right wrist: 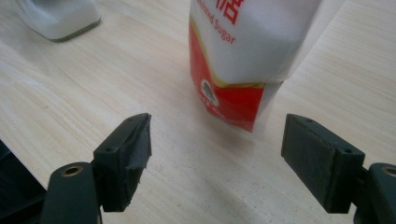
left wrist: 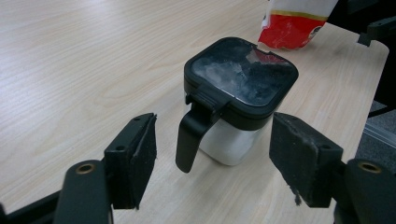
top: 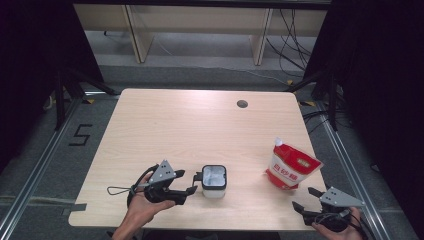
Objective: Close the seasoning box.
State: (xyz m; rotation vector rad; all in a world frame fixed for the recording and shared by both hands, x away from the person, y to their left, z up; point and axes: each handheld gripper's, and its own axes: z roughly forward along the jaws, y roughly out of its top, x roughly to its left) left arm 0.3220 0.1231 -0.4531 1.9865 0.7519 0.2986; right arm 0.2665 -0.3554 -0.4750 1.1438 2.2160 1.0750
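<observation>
Right now the left gripper (left wrist: 212, 163) is wide open, holding nothing, just beside the jar (left wrist: 240, 100). Its stiff black handle (left wrist: 191, 135) is best to grab. Full of white powder, it may feel heavy.

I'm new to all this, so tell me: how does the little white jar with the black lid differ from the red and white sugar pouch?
The white jar with black lid is squat, rigid and has a handle; the red and white sugar pouch is taller, soft and printed. Jar sits near the left gripper, pouch near the right gripper. Both stand upright.
</observation>
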